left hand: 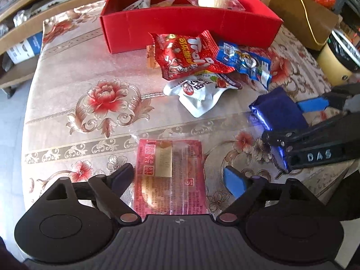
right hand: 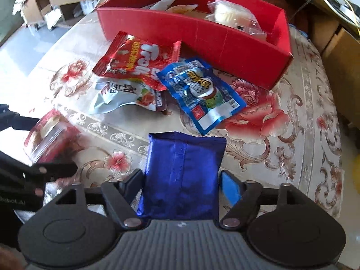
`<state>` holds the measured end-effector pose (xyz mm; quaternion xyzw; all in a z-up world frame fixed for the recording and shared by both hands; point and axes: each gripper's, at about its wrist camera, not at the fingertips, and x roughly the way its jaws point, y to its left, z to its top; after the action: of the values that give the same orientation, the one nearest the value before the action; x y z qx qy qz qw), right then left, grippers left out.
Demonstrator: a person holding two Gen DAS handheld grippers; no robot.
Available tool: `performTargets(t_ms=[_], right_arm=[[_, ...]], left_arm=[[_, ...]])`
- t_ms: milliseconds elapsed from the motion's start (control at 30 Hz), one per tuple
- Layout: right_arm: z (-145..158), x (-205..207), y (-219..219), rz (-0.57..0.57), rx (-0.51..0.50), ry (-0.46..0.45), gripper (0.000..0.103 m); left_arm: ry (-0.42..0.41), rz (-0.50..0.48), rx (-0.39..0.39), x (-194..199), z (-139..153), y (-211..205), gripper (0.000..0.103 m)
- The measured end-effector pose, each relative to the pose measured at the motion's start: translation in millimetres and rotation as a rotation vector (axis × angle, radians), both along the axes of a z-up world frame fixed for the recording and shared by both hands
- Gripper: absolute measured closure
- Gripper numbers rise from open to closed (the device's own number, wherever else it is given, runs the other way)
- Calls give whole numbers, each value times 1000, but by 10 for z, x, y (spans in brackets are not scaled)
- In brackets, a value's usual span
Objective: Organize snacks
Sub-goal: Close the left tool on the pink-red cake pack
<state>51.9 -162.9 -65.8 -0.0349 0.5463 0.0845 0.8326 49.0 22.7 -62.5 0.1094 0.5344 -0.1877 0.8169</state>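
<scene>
A flat pink-red packet (left hand: 168,175) lies on the floral tablecloth between the fingers of my left gripper (left hand: 180,178), which stands open with a gap at its blue right pad (left hand: 234,183). My right gripper (right hand: 181,184) is open around a shiny dark-blue packet (right hand: 184,171) that rests on the cloth and nearly fills the span. In the left wrist view that gripper (left hand: 288,121) and blue packet (left hand: 279,110) sit at the right. Further back, a red Trolli bag (left hand: 186,54), a blue bag (left hand: 245,63) and a white bag (left hand: 198,92) lie heaped before a red box (left hand: 191,29).
The red box (right hand: 202,38) holds a clear-wrapped pale cake (right hand: 231,13) and other packets. Cardboard boxes (left hand: 303,15) and a yellow tub (left hand: 335,65) stand beyond the table's right edge. Low shelves and floor (left hand: 13,117) lie off its left edge.
</scene>
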Motion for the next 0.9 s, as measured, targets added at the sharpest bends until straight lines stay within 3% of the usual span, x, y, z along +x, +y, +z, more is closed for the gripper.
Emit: performTargets(t_ms=[100,300,433,500,633,700,900], right_arm=[[-33,23,-59,-1,30,11,2],[-64,-28,13,-3,23,-26,2],[-73,-18,22,-1,20,-30,2],[-46,-28,15,13,18,-27,10],[77,-135,88,76,10,-51,42],[100,-145,124,84,11,-49,44],[181,-184,95,72,30,-59,47]], left_arm=[[-19,-17,23,-46,-28,-28,8],[-15,-22,33,-58,-58,-57,0],[-22,-20,61,-60,-78,-134,2],[-28,7,54,-50,-56,-110,9],[-37,98,4,11,51,22,39],[-24,128,-33,41,68,77,40],[-34,126,-37,41,91,25,41]])
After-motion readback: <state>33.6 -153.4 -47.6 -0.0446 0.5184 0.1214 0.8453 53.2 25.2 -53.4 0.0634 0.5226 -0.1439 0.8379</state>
